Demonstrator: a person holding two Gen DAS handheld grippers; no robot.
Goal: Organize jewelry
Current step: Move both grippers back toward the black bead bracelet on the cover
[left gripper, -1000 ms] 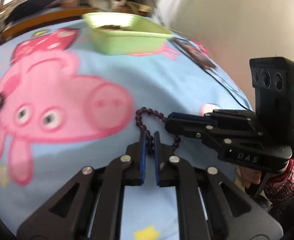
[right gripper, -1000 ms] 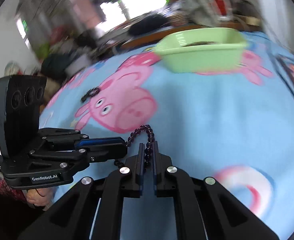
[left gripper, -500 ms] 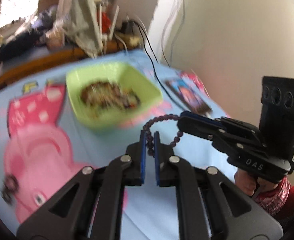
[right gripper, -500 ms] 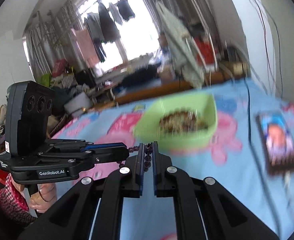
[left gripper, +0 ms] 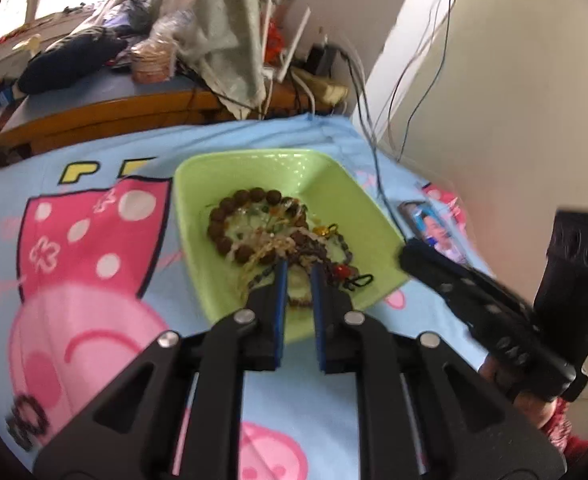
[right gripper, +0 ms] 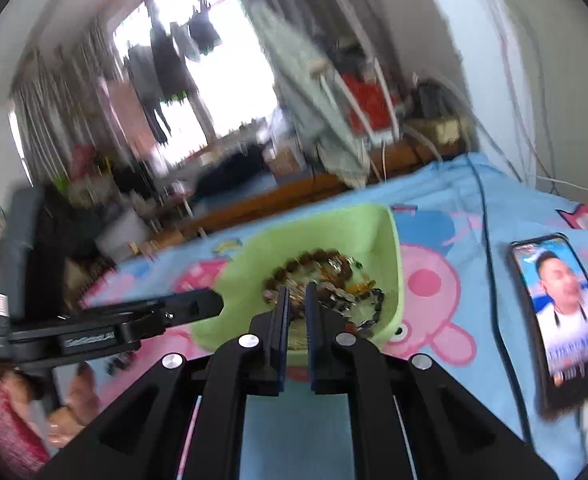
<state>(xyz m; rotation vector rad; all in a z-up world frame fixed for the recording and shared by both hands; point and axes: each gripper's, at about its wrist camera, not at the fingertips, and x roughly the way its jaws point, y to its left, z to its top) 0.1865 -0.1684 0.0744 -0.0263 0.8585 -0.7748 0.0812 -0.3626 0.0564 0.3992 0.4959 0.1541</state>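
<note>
Several bead strands and chains lie heaped in the green tray, which sits at the centre of both views on the blue cartoon-print bedspread. The jewelry pile includes a ring of large brown beads toward the upper left of the heap and darker chains toward its lower right.

The left gripper hangs over the tray's near edge with its fingers a small gap apart and nothing between them. The right gripper is likewise narrowly parted and empty above the pile; in the left view it shows blurred at the right edge.

A phone with a lit screen lies at the right of the right view, its cable running up past the tray.

The risks, as I judge them: a lowered finger could hook a strand and drag the tangled heap out, or a sideways sweep could catch the cable and tip the light tray.
</note>
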